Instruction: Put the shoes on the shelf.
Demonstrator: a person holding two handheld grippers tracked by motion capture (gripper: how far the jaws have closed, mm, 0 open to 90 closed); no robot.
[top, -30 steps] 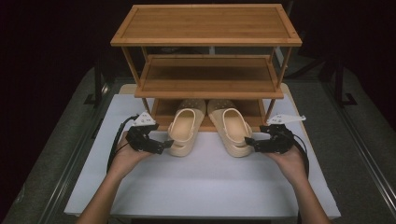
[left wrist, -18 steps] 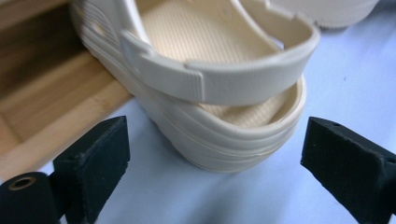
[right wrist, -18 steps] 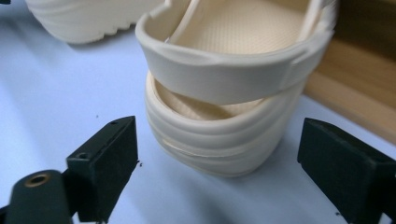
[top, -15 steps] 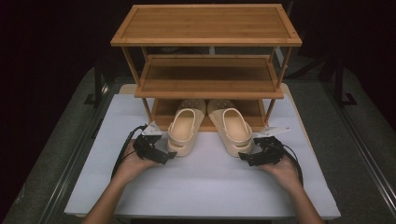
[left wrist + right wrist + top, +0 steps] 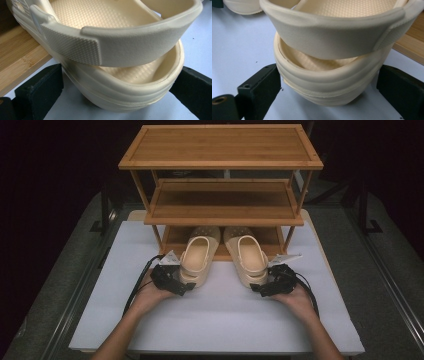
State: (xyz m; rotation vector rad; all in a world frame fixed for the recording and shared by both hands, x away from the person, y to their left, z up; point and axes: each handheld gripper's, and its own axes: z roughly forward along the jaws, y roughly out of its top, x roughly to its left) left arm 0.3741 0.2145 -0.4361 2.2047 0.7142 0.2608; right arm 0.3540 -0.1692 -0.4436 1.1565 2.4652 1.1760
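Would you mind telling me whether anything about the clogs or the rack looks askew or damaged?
Nothing looks damaged. Both cream clogs, the left clog and the right clog, sit toes-first on the wooden rack's bottom shelf with heels overhanging onto the white table; the left one angles slightly inward.

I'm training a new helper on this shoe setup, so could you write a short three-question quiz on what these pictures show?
1. True or false: both clogs lie fully on the top shelf of the rack.
2. Where does the heel of the left clog sit relative to the left gripper? A) between its open jaws B) far off to one side C) above it on a shelf
3. What colour is the table top under the heels?

Key:
1. False: the toes of the left clog and the right clog are tucked under the lowest shelf, the heels rest on the table.
2. A; the right gripper stands likewise.
3. White.
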